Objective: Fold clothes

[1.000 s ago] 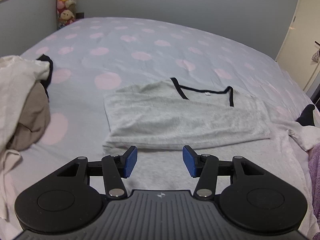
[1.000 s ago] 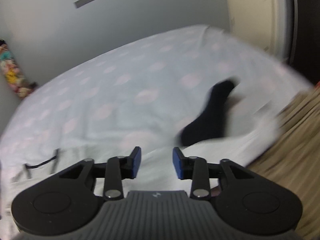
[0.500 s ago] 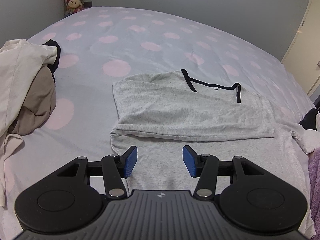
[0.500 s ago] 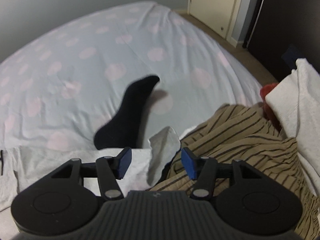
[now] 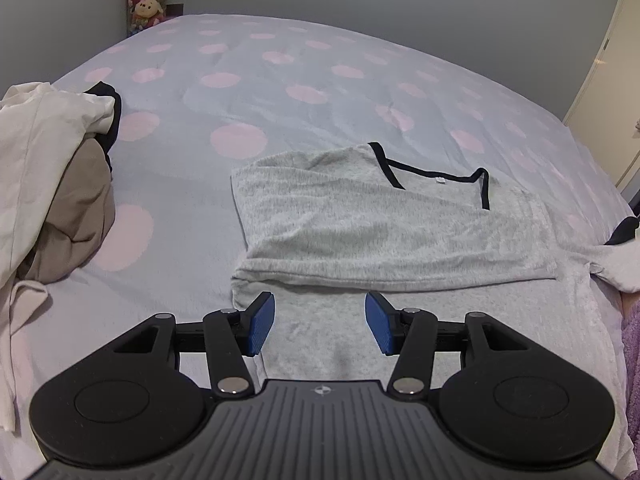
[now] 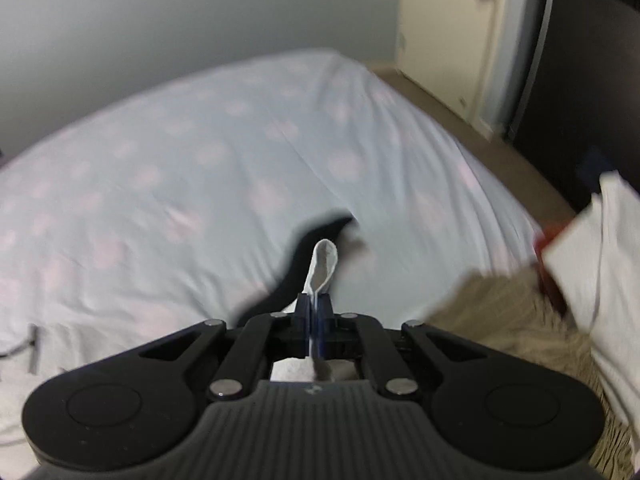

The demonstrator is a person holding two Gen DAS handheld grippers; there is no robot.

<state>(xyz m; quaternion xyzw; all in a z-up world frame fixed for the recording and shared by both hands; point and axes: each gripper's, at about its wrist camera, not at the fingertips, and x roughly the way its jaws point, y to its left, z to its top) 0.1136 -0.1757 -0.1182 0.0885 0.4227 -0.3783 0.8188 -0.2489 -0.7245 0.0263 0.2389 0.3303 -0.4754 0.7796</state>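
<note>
A grey T-shirt [image 5: 384, 224] with a black collar lies on the bed, its upper part folded down over its lower part. My left gripper [image 5: 319, 324] is open and empty, hovering over the shirt's lower left area near the fold edge. My right gripper [image 6: 314, 308] is shut on a pale grey sleeve [image 6: 322, 265] of the shirt, and a loop of fabric sticks up between the fingers. The shirt's collar end shows at the far left of the right wrist view [image 6: 32, 344].
The bed [image 5: 280, 80] has a pale sheet with pink dots. A pile of white and tan clothes [image 5: 52, 184] lies at the left. A black sock [image 6: 304, 248] lies just beyond the right gripper. Striped tan fabric [image 6: 500, 312] and white cloth [image 6: 608, 248] lie at the right.
My right gripper has closed on the shirt's sleeve, which lay loose between its open fingers half a second ago. My left gripper stays open and has edged closer to the shirt.
</note>
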